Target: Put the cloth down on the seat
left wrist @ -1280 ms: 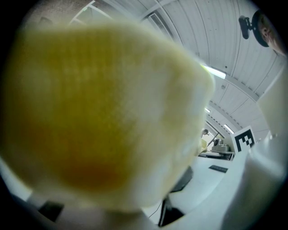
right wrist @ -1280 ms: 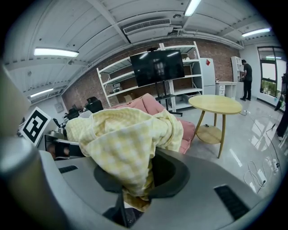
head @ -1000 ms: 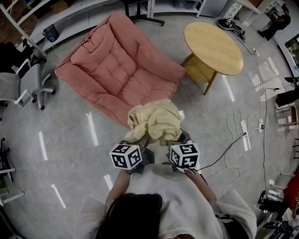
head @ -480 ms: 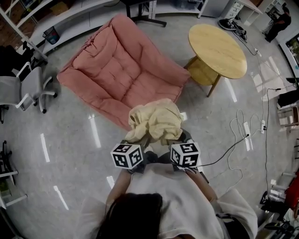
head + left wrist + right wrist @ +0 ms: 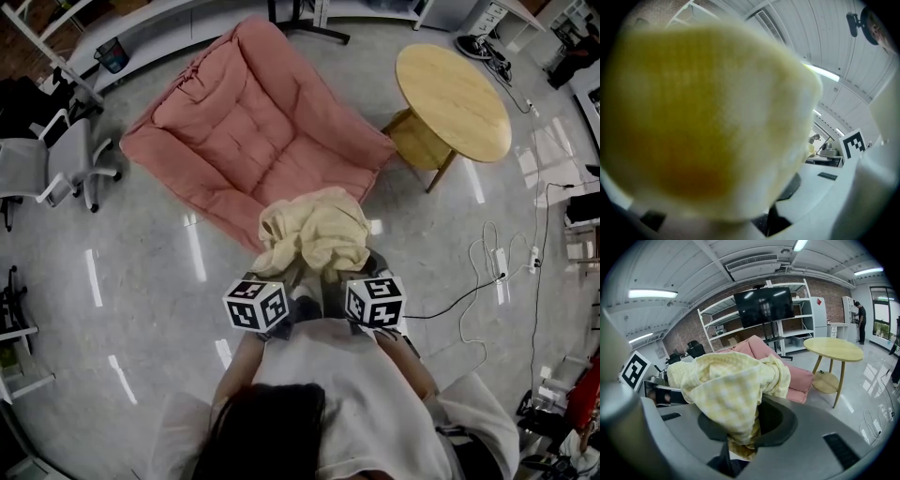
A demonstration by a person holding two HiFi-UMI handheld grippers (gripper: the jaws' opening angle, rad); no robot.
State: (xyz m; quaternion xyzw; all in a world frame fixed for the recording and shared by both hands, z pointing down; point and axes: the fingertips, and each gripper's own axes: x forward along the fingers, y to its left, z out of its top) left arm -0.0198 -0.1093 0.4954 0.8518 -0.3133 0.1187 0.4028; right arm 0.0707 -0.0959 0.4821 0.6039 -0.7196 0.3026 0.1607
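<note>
While pinching folds of the yellow checked cloth (image 5: 731, 385) shut in both sets of jaws, holds the bundle heaped just ahead of the left gripper (image 5: 281, 287) and right gripper (image 5: 362, 281), side by side and about equally near it. Crowds the left gripper view with blurred fabric tucked down between those jaws. Hangs over bare floor at the near corner of the pink seat (image 5: 253, 122), not yet on it. Puts the cushion forward and slightly left, long axis slanting away up-left. Likely needs a forward carry before release. Shows nothing lying on the cushion. Leaves the round wooden table (image 5: 455, 89) well apart, right.
</note>
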